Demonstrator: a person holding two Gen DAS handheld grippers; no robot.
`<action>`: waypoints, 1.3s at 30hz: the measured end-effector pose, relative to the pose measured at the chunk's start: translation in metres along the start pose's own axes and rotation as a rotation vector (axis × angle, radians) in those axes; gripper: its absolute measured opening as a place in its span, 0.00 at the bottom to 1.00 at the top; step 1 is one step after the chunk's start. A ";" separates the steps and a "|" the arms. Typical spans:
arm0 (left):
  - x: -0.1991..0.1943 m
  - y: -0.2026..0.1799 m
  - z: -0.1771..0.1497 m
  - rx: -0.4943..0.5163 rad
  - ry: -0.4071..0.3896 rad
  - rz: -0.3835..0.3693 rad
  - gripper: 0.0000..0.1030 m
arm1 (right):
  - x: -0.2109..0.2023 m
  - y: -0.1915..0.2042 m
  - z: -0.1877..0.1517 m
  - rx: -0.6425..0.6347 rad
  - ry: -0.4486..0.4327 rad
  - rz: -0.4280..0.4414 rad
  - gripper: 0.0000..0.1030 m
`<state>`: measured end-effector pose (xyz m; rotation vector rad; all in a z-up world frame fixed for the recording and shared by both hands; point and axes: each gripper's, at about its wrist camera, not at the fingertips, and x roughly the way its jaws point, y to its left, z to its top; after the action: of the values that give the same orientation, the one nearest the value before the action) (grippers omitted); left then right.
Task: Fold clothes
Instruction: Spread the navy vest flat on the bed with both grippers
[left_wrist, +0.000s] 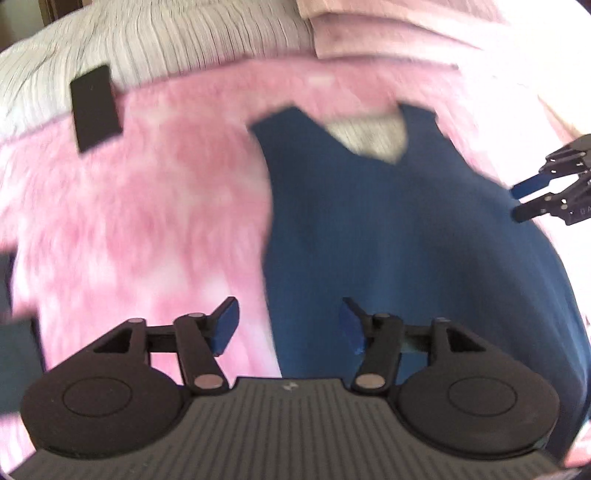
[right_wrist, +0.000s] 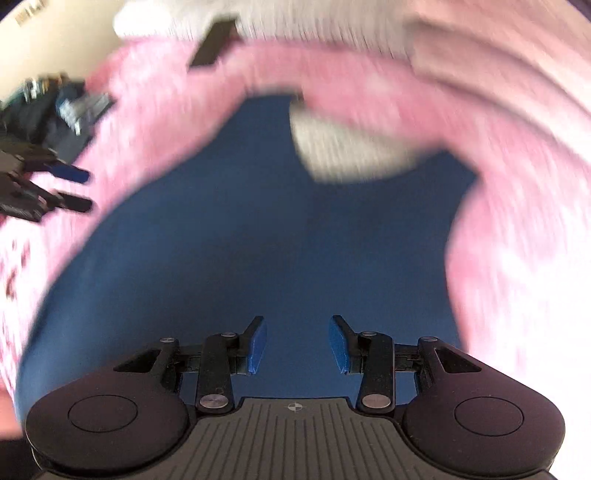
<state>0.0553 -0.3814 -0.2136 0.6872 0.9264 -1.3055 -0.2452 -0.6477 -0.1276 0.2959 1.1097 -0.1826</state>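
A pink blanket (left_wrist: 140, 206) is covering the bed, and the blue vest (left_wrist: 388, 240) is lying flat on it, neck away from the cameras. A pink folded pile (left_wrist: 388, 33) is sitting near beyond it. The left gripper (left_wrist: 288, 326) is hanging over the vest's left edge and the right gripper (right_wrist: 297, 343) over its middle, both with jaws apart and holding nothing. The pads may be pinching the fluffy blanket together with the vest. Open room is lying left, apart from a dark card (left_wrist: 95, 107).
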 end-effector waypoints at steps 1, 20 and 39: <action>0.010 0.005 0.012 0.002 -0.012 -0.006 0.56 | 0.007 -0.003 0.020 0.000 -0.026 0.013 0.40; 0.080 -0.011 0.016 0.028 -0.114 -0.292 0.50 | 0.186 -0.041 0.187 0.249 -0.024 0.490 0.57; 0.032 0.037 -0.040 -0.221 -0.077 -0.165 0.49 | 0.156 -0.084 0.162 0.370 -0.202 0.353 0.54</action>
<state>0.0849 -0.3567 -0.2638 0.3929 1.0627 -1.3393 -0.0640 -0.7789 -0.2131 0.7806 0.8041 -0.0995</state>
